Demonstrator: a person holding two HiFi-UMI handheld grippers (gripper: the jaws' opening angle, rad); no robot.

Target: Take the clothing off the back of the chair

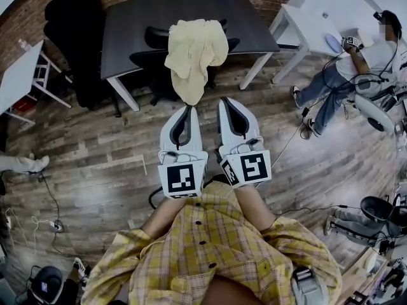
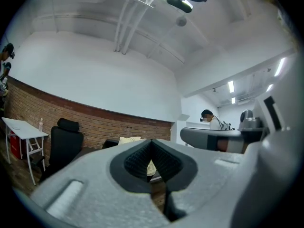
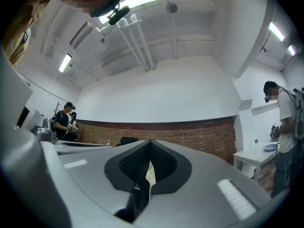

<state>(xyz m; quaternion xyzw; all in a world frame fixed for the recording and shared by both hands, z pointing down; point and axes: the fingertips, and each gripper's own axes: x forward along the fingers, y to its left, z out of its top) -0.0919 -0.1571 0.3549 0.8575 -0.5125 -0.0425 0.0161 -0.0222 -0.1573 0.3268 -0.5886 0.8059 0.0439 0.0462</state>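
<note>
Smooth left gripper (image 1: pixel 189 109), right gripper (image 1: pixel 226 102); crumpled cream clothing (image 1: pixel 194 49) drapes black chair (image 1: pixel 148 59)

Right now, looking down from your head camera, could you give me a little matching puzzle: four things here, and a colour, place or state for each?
1 clothing
2 chair
3 white table
4 left gripper

A jaws shut
B black
C far right, beside a person
D pale yellow, draped over a chair back

Pairs: 1-D, 2-B, 3-C, 4-A
</note>
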